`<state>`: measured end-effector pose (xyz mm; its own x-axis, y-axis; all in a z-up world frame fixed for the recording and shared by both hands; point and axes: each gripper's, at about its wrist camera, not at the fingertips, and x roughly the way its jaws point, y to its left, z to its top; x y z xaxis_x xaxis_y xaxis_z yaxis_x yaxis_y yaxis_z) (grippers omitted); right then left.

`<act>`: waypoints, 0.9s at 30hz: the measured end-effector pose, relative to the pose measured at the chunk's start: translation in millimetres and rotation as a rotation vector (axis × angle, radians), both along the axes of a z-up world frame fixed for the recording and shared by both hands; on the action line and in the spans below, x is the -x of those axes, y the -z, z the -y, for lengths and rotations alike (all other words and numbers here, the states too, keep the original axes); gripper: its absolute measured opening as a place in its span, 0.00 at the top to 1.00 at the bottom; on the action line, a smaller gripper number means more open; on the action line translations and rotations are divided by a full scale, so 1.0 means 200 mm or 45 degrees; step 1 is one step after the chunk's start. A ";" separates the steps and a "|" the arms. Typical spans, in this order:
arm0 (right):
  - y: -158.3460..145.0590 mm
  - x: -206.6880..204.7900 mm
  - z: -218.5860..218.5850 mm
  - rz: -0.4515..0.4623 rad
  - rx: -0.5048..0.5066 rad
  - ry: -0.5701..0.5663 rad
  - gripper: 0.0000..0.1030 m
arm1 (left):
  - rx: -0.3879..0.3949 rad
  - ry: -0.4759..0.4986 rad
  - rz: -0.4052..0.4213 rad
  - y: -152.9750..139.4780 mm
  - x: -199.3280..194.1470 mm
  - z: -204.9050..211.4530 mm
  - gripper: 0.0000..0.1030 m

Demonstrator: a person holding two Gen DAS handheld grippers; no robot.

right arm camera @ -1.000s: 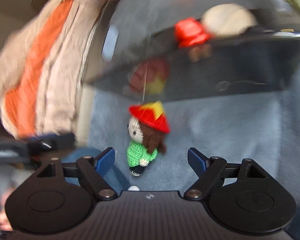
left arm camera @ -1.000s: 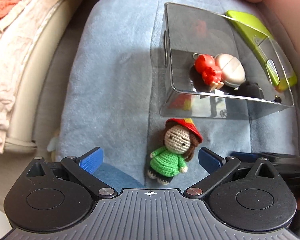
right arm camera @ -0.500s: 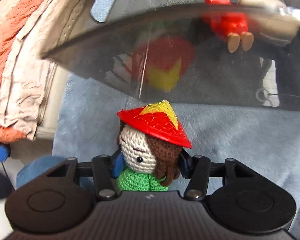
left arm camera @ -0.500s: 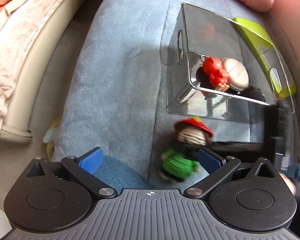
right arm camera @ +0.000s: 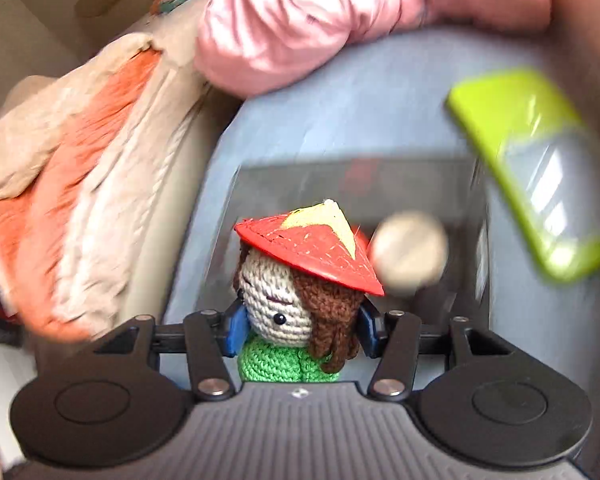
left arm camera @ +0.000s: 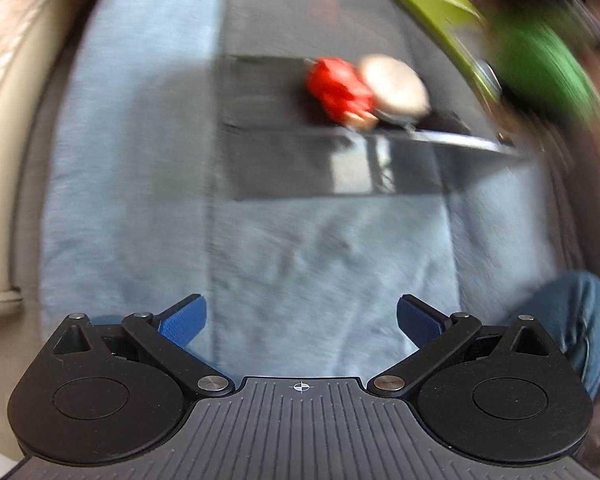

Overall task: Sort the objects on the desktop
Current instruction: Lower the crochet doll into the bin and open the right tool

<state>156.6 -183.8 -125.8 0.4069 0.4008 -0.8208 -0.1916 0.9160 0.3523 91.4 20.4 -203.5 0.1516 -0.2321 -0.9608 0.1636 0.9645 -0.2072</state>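
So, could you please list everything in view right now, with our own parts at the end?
Crochet doll: one, red hat, green body, held between the right tongs.
Clear box: one, see-through, on the blue blanket.
Red figure: one, red, inside the box.
Round case: one, beige, inside the box beside the red figure.
Lime-green case: one, lying beyond the box.
Pink cloth: one, bunched at the blanket's far end.
Orange and cream cloth: one, at the blanket's side.
Left tongs: open, nothing between them, over the blanket.
Leg in jeans: one, blue, low in the left view.
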 end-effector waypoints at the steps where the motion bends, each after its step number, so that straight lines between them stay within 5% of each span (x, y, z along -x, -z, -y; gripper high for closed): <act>1: 0.02 -0.08 -0.02 -0.012 0.025 0.021 0.46 | 0.002 0.031 -0.001 0.01 0.02 0.04 0.00; 5: 0.29 -0.39 -0.20 -0.206 0.086 0.039 0.46 | 0.017 0.141 0.006 0.02 0.06 0.12 0.00; 12: 0.80 -0.60 -0.52 -0.489 0.221 -0.006 0.45 | 0.058 0.064 0.014 0.03 0.05 0.04 0.00; 20: 0.94 -0.65 -0.62 -0.521 0.280 -0.085 0.42 | 0.065 0.024 0.001 0.06 0.02 0.02 0.00; 27: 0.93 -0.64 -0.50 -0.550 0.162 -0.061 0.37 | 0.017 0.032 0.010 0.03 -0.01 0.04 0.00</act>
